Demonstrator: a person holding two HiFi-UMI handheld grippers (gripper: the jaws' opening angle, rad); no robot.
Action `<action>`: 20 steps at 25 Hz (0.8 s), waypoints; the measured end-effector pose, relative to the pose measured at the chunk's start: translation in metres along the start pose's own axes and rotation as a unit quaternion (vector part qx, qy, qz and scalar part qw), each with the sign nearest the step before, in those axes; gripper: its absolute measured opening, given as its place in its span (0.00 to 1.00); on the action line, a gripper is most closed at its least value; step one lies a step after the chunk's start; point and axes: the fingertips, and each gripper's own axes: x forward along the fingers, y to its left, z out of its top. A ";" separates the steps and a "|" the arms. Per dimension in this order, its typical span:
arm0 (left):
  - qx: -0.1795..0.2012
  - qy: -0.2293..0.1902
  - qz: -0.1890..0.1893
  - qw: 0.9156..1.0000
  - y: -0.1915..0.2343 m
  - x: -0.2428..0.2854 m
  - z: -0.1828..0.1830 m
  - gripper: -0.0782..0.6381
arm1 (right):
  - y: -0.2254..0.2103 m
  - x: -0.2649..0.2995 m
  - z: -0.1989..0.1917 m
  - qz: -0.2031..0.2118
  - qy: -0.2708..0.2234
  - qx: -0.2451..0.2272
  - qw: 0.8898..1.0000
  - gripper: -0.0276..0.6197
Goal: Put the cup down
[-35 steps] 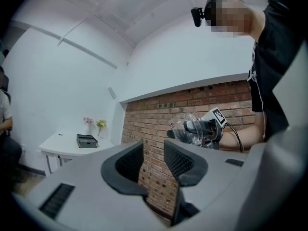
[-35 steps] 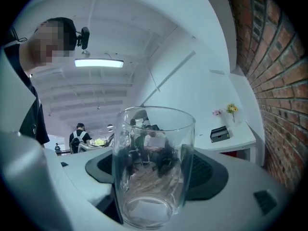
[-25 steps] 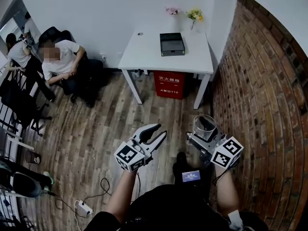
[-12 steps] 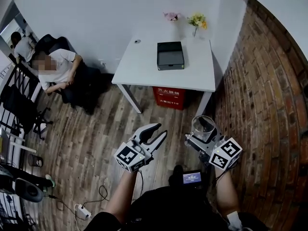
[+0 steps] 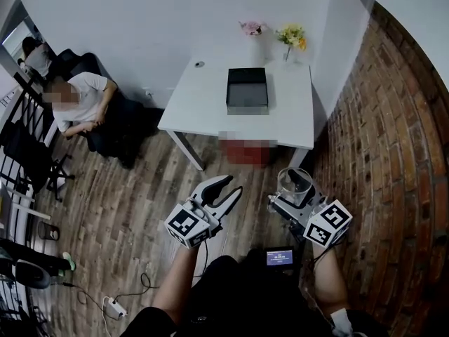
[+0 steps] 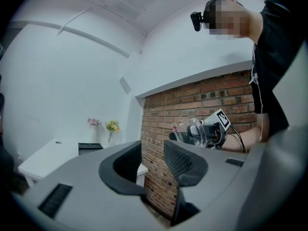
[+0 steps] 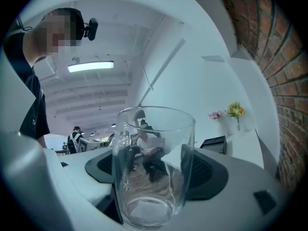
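nearest the body, a small lit screen [image 5: 279, 257] sits at the person's waist, and two bare forearms reach forward from either side of it. the left forearm ends in the left gripper [image 5: 223, 190], angled forward and a little to the right; its dark jaws stand apart with nothing between them [image 6: 154, 158], only brick and a table edge showing through the gap. the right gripper [image 5: 293, 196] is held level just beside it, marker cube nearest the wrist, and its jaws are clenched on the cup [image 7: 154, 167], one ribbed pad on each side of the clear glass. the cup [image 5: 296, 181] stands upright and empty in that grip, in the air above the wooden floor [image 5: 126, 202], close to the brick wall [image 5: 393, 153] and short of the white table [image 5: 203, 97]. on the table lie a black box [image 5: 247, 90] and, at the far edge against the white wall, pink flowers [image 5: 250, 28] and yellow flowers [image 5: 292, 35]. off to the left a seated person [image 5: 81, 100] rests on a dark chair, well apart from both grippers.
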 end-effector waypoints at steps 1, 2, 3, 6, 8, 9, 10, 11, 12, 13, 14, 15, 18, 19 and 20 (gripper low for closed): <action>-0.001 0.001 0.001 1.000 0.002 0.001 -0.001 0.30 | -0.001 0.002 0.001 0.001 0.000 0.000 1.000 0.66; -0.003 0.002 0.002 1.000 0.005 0.001 -0.001 0.30 | -0.002 0.004 0.002 0.002 0.000 0.000 1.000 0.66; -0.005 0.002 0.002 1.000 0.007 0.002 -0.002 0.30 | -0.004 0.006 0.003 0.002 -0.001 0.000 1.000 0.66; -0.008 -0.002 0.003 1.000 0.014 0.008 0.000 0.30 | -0.011 0.010 0.004 0.000 -0.002 0.001 1.000 0.66; -0.008 -0.008 0.002 1.000 0.018 0.015 0.002 0.30 | -0.016 0.013 0.006 -0.003 -0.003 0.000 1.000 0.66; -0.007 -0.008 0.000 1.000 0.020 0.018 0.003 0.30 | -0.019 0.015 0.006 -0.004 -0.001 -0.004 1.000 0.66; -0.006 -0.007 -0.003 1.000 0.022 0.021 0.003 0.30 | -0.020 0.018 0.005 -0.006 0.002 -0.009 1.000 0.66; -0.006 -0.006 -0.005 1.000 0.024 0.023 0.003 0.30 | -0.021 0.021 0.005 -0.006 0.005 -0.015 1.000 0.66; -0.006 -0.006 -0.006 1.000 0.028 0.025 0.003 0.30 | -0.021 0.024 0.005 -0.005 0.007 -0.020 1.000 0.66; -0.006 -0.006 -0.008 1.000 0.032 0.027 0.003 0.30 | -0.022 0.028 0.006 -0.004 0.008 -0.023 1.000 0.66; -0.004 -0.005 -0.012 1.000 0.036 0.030 0.003 0.30 | -0.023 0.032 0.008 -0.002 0.008 -0.024 1.000 0.66; -0.001 -0.004 -0.017 1.000 0.041 0.033 0.004 0.30 | -0.026 0.036 0.010 -0.003 0.007 -0.025 1.000 0.66; 0.005 0.000 -0.034 0.999 0.057 0.044 0.002 0.30 | -0.036 0.049 0.014 -0.011 0.006 -0.031 0.999 0.66; 0.003 -0.003 -0.035 0.999 0.063 0.048 0.003 0.30 | -0.041 0.054 0.014 -0.013 0.007 -0.032 0.999 0.66; 0.000 -0.008 -0.035 0.999 0.071 0.053 0.004 0.30 | -0.046 0.060 0.013 -0.015 0.007 -0.032 0.999 0.66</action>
